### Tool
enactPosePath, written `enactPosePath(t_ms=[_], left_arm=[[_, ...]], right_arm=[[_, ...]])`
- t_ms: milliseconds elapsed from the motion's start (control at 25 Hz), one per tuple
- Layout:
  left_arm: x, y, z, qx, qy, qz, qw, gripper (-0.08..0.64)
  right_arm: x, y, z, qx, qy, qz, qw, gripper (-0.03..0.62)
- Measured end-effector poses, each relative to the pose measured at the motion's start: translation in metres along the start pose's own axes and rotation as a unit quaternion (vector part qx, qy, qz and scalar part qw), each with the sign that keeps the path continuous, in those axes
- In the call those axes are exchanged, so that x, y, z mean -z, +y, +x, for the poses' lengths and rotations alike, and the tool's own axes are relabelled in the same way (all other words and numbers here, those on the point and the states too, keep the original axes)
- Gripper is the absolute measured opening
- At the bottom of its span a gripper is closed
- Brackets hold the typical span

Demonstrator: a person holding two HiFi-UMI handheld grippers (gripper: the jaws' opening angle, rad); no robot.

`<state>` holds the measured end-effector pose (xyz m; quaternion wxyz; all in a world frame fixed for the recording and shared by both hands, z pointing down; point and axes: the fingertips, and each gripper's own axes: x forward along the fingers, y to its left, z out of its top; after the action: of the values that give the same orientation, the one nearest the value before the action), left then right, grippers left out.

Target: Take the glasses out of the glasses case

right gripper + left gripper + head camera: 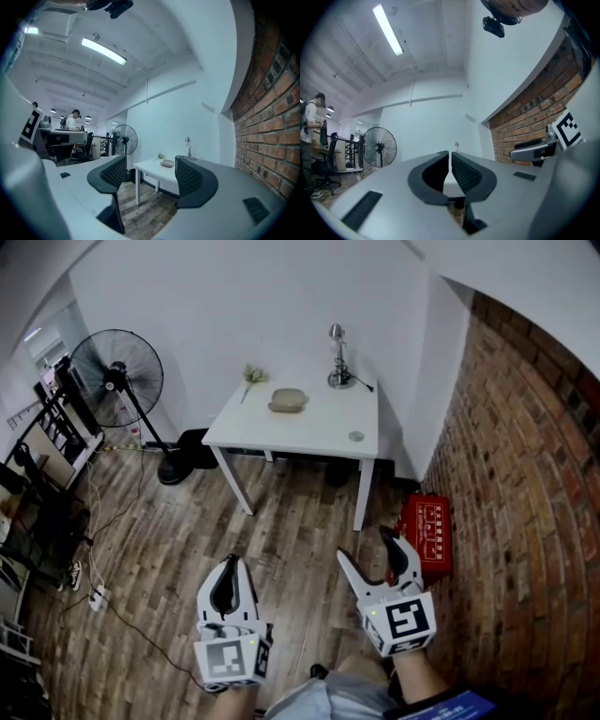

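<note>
Glasses case point(288, 400) lies on the white table point(309, 435), toward its back edge. Desk lamp point(338, 362) is at the table's back-right corner, plant sprig point(251, 377) back-left. Standing fan point(117, 381) is left of the table, red box point(427, 535) on the floor off its front-right leg. Your grippers are well short of the table: left gripper point(232, 563) jaws together, nothing betw. them; right gripper point(367, 549) jaws wide apart, empty.

What I can't make out from here

The glasses case point(288, 400) toward the surface's point(309, 430) back edge is too small for me to tell if it's open or shut. The round thing point(356, 436) by the front right corner is too small to name. My right tool point(365, 543) covers part of the red box point(427, 535).
</note>
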<state>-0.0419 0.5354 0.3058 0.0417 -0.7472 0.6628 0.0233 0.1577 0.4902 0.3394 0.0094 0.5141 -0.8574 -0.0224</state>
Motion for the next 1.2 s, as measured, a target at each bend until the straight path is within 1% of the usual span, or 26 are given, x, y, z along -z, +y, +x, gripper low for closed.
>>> enactPosePath(t_ms=[160,280,560,960,1200], left_arm=[[0.013,0.007,0.012,-0.003,0.011,-0.004,0.9999,0.02],[0.024,0.01,0.031,-0.005,0.018,-0.005,0.9998,0.02],[0.035,0.014,0.098,-0.013,0.024,-0.002,0.9996,0.02],[0.035,0.017,0.204,-0.023,0.018,0.01,0.9995,0.02],[0.039,0.017,0.249,-0.031,0.022,0.015,0.9992,0.02]], right_arm=[[0.011,0.0,0.014,-0.003,0.012,-0.002,1.0,0.334],[0.021,-0.009,0.032,-0.005,0.021,0.001,1.0,0.333],[0.029,-0.048,0.095,-0.008,0.023,0.0,1.0,0.325],[0.028,-0.105,0.192,-0.021,0.018,-0.001,1.0,0.31],[0.033,-0.13,0.234,-0.03,0.022,0.004,0.999,0.307]])
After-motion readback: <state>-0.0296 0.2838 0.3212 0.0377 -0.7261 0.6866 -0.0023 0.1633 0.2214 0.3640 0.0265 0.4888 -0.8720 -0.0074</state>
